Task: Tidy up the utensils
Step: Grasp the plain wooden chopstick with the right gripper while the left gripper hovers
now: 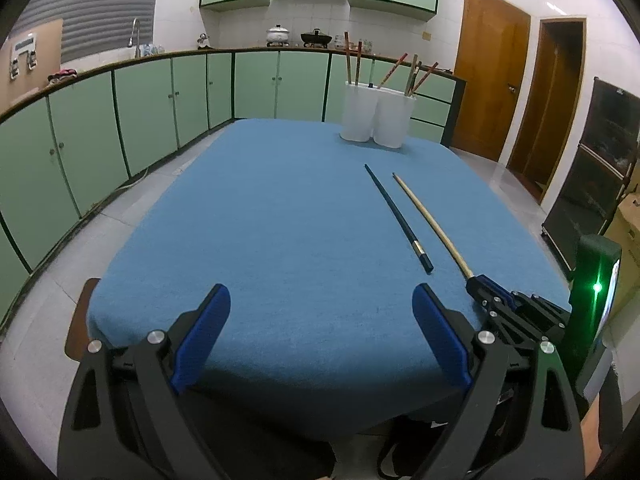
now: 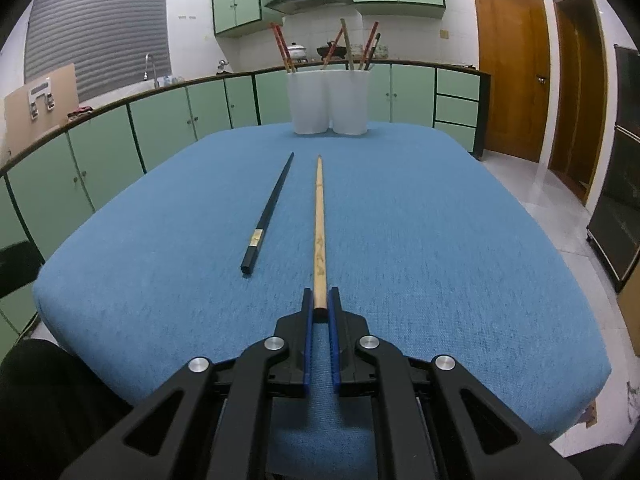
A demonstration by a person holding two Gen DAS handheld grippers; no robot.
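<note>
A light wooden chopstick (image 2: 319,224) lies on the blue tablecloth (image 2: 440,240), pointing at the far end. My right gripper (image 2: 319,300) is shut on its near end; this also shows in the left wrist view (image 1: 486,286). A black chopstick (image 2: 269,212) lies just left of it, also in the left wrist view (image 1: 398,218). A white two-cup holder (image 2: 330,102) with several chopsticks stands at the table's far edge, also in the left wrist view (image 1: 376,114). My left gripper (image 1: 320,320) is open and empty over the near left part of the table.
Green cabinets (image 1: 120,128) and a counter run along the left and back of the room. Wooden doors (image 2: 512,68) are at the right. A dark cabinet (image 1: 592,184) stands right of the table. The table's near edge (image 2: 360,436) is just below my right gripper.
</note>
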